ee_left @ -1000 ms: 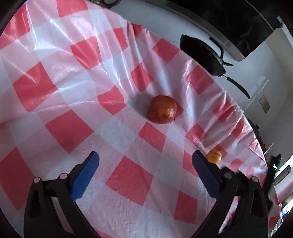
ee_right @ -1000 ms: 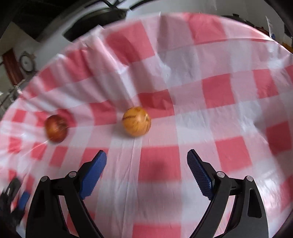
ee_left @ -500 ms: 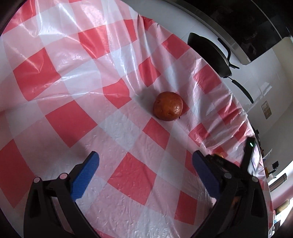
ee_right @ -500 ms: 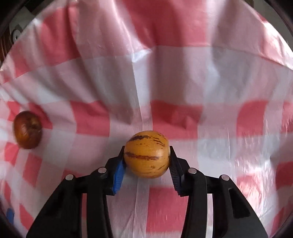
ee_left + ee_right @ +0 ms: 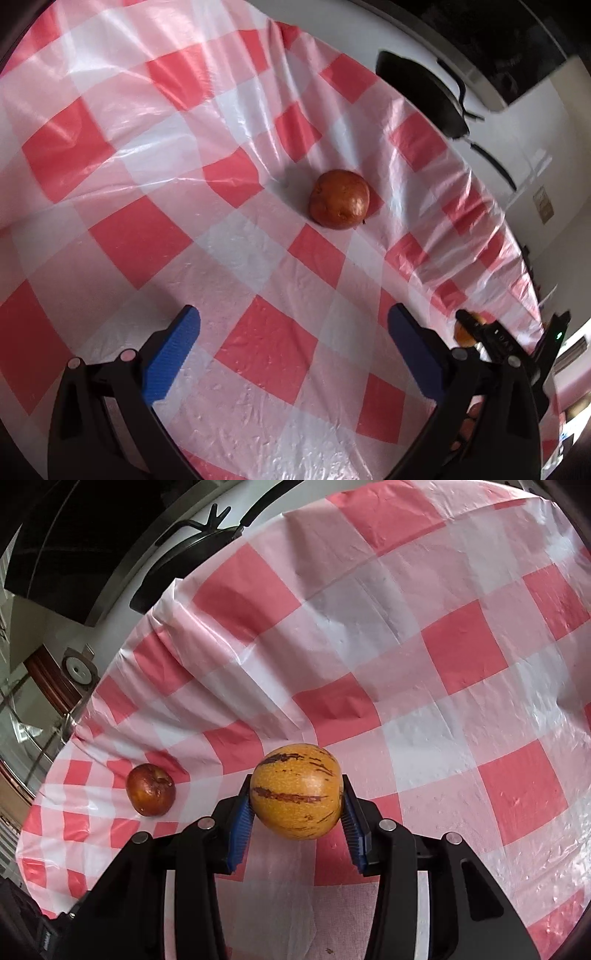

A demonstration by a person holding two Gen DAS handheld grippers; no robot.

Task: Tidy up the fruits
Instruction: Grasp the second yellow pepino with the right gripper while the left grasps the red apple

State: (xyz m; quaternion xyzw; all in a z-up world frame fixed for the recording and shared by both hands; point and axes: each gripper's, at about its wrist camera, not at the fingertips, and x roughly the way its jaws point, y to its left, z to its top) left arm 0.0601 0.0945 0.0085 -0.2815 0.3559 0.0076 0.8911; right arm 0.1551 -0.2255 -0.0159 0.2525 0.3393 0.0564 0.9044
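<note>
Right wrist view: right gripper clamps the round, orange, brown-streaked fruit at its widest middle (smooth, firm, likely slippery); left gripper gapes empty.

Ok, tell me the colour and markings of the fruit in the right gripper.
Yellow-orange fruit with dark reddish-brown streaks, clearest in the right wrist view.

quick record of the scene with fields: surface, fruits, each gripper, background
surface: red and white checked tablecloth, wrinkled plastic
fruit 1: orange striped fruit, clamped between the blue pads
fruit 2: reddish-brown fruit, lying alone on the cloth
right gripper: jaws shut on the orange striped fruit
left gripper: jaws wide open, nothing between them, pointed toward the reddish-brown fruit
background: black pan on a white counter beyond the cloth
</note>
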